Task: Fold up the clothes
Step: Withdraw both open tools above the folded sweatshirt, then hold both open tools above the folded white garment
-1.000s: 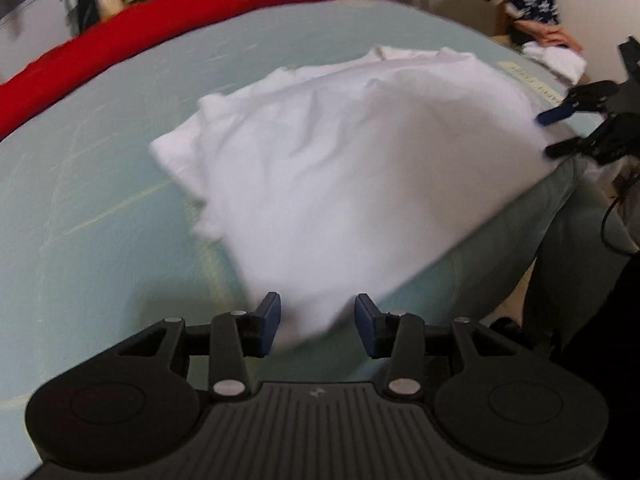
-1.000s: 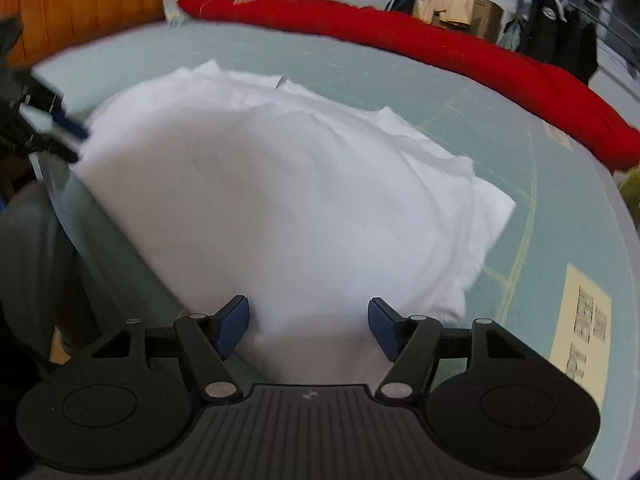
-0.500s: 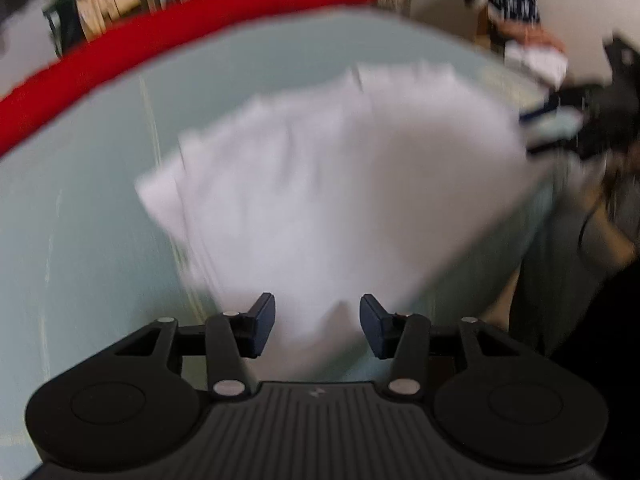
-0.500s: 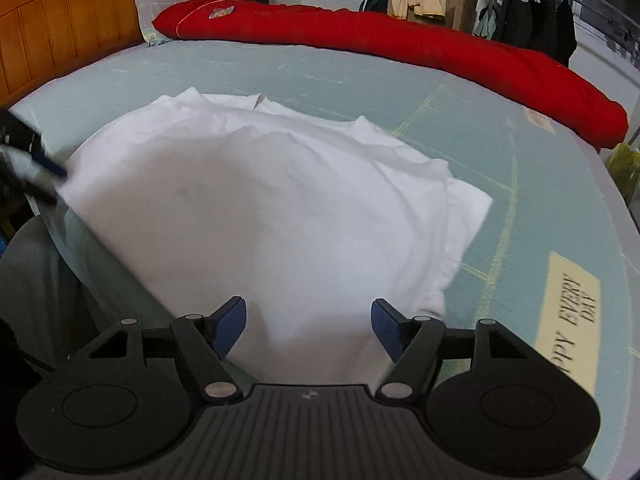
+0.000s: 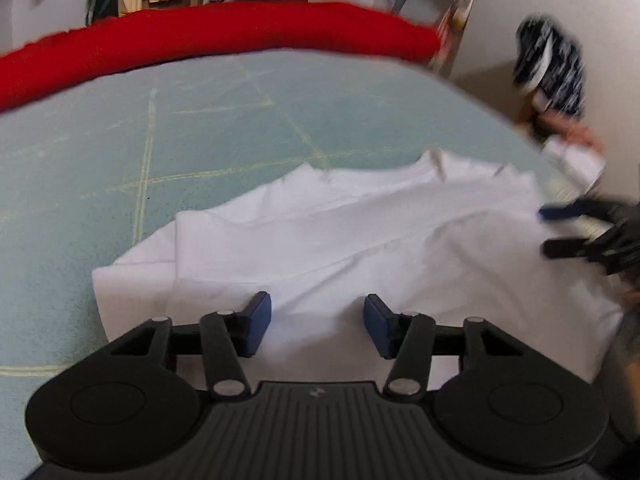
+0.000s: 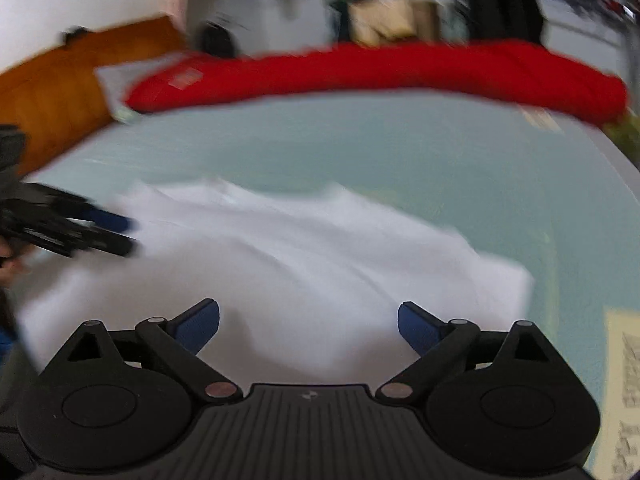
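Left hand-held gripper point(image 5: 316, 326): tilted down over the near edge of the white garment point(image 5: 360, 248); blue pads point(image 5: 256, 322) partly spread, nothing pinched, cloth lying beneath the gap; it also shows at the left margin of the right wrist view, blurred, its tips over the garment's edge. Right hand-held gripper point(image 6: 308, 326): likewise tilted down over the near edge of the same garment point(image 6: 280, 264); jaws have just been opening and now stand wide, no cloth between the pads; its fingers point(image 5: 560, 214) enter the left wrist view from the right, at the garment's far corner.

Garment: lies flat, folded, on the pale green bed sheet point(image 5: 160, 152); red duvet point(image 5: 200, 46) rolled along the far side; wooden headboard point(image 6: 52, 80) at left in the right wrist view.

Versus one second earlier: garment was bunched higher and filled most of both views, now it sits lower and flatter; both views have swung, so more sheet shows beyond it; left jaws slightly wider; right wrist view blurred.
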A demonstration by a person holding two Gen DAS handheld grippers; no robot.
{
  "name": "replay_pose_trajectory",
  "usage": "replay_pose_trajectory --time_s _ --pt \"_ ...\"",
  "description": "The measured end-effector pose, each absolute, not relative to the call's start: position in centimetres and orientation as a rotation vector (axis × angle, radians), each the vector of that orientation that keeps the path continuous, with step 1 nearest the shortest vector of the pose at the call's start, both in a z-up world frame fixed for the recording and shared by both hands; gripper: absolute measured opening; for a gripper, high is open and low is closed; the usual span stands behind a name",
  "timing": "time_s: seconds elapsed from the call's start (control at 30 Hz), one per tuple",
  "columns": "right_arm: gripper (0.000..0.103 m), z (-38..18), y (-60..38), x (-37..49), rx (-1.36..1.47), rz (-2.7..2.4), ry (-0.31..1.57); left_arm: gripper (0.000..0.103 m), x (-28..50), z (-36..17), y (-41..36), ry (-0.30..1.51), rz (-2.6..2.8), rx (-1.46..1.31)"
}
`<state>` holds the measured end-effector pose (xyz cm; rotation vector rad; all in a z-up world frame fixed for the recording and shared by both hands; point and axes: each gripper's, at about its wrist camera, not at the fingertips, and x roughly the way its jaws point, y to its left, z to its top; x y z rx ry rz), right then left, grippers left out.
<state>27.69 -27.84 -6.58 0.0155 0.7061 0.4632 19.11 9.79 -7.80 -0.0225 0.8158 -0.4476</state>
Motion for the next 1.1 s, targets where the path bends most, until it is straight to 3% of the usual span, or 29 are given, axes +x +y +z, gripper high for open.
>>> replay_pose_trajectory --time_s 0.03,0.1,0.2,0.47,0.63,0.87,1.1 --pt "0.094 -7.0 -28.9 27.6 0.027 0.448 0.709 0.044 19.2 -7.6 10.4 0.825 -0.440 -0.048" --pt "0.097 -6.5 -30.2 27.2 0.056 0.405 0.704 0.044 19.5 -6.4 10.5 0.827 -0.396 -0.084" --pt "0.097 -4.7 -30.1 26.9 0.079 0.381 0.669 0.055 19.4 -4.7 8.2 0.774 -0.469 -0.047" --pt "0.098 -5.2 -23.2 27.9 -0.033 0.637 0.661 0.058 21.1 -7.4 2.4 0.842 -0.657 0.014" --pt "0.098 -7.8 -22.5 30.0 -0.122 0.521 0.672 0.059 23.3 -7.7 2.7 0.812 -0.618 -0.033" --pt "0.099 -5.2 -24.4 27.3 -0.015 0.482 0.659 0.064 21.6 -5.0 4.1 0.773 -0.535 -0.044" --pt "0.103 -5.9 -26.1 22.9 0.087 0.456 0.697 0.069 18.5 -7.4 7.2 0.876 -0.394 -0.038"
